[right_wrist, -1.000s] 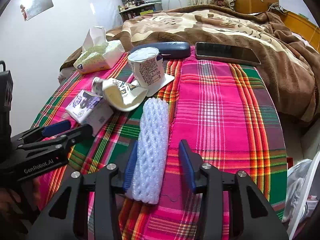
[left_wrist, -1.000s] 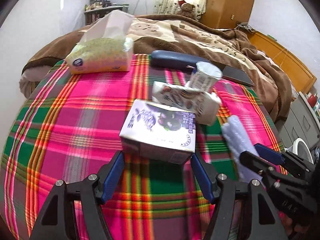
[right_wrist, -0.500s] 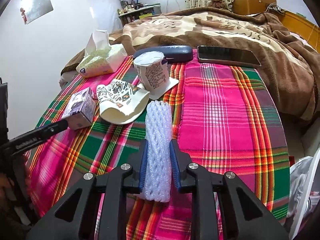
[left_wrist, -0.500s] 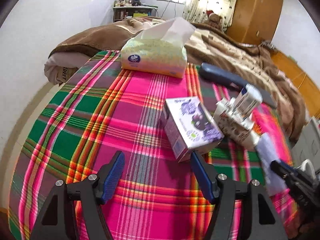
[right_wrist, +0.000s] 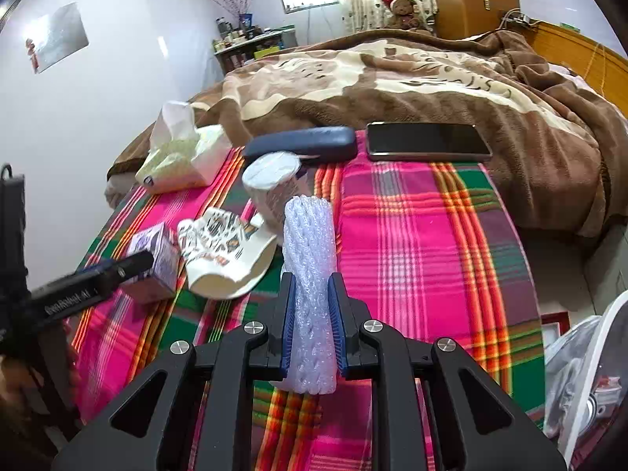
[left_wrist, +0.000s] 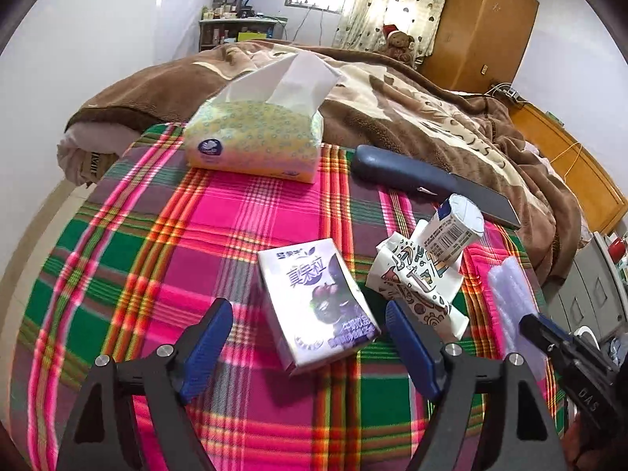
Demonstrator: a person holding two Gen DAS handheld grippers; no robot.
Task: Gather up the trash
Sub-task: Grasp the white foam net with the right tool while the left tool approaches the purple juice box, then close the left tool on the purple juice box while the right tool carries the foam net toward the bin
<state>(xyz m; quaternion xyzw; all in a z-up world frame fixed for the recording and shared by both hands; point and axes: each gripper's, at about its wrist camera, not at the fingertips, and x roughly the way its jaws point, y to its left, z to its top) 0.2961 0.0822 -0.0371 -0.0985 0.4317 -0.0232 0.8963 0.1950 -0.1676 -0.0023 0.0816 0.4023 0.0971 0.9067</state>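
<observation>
A white foam net sleeve (right_wrist: 310,259) lies lengthwise on the plaid cloth, and my right gripper (right_wrist: 310,322) is shut on its near end. A purple milk carton (left_wrist: 314,306) lies flat between the blue fingers of my left gripper (left_wrist: 310,353). Those jaws are opening and the pads stand clear of the carton's sides. To the carton's right are a crushed printed paper cup (left_wrist: 412,286) and an upright yogurt cup (left_wrist: 451,227). In the right wrist view the left gripper (right_wrist: 98,278) reaches in beside the carton (right_wrist: 157,251).
A tissue pack (left_wrist: 251,137), a dark blue glasses case (right_wrist: 302,143) and a phone (right_wrist: 428,141) lie at the cloth's far edge against a brown blanket (right_wrist: 392,74). A white bin with a plastic bag (right_wrist: 588,373) stands on the floor at the lower right.
The right jaws closed onto the foam sleeve. The left gripper swung left and back around the carton, which turned, and its jaws spread wider.
</observation>
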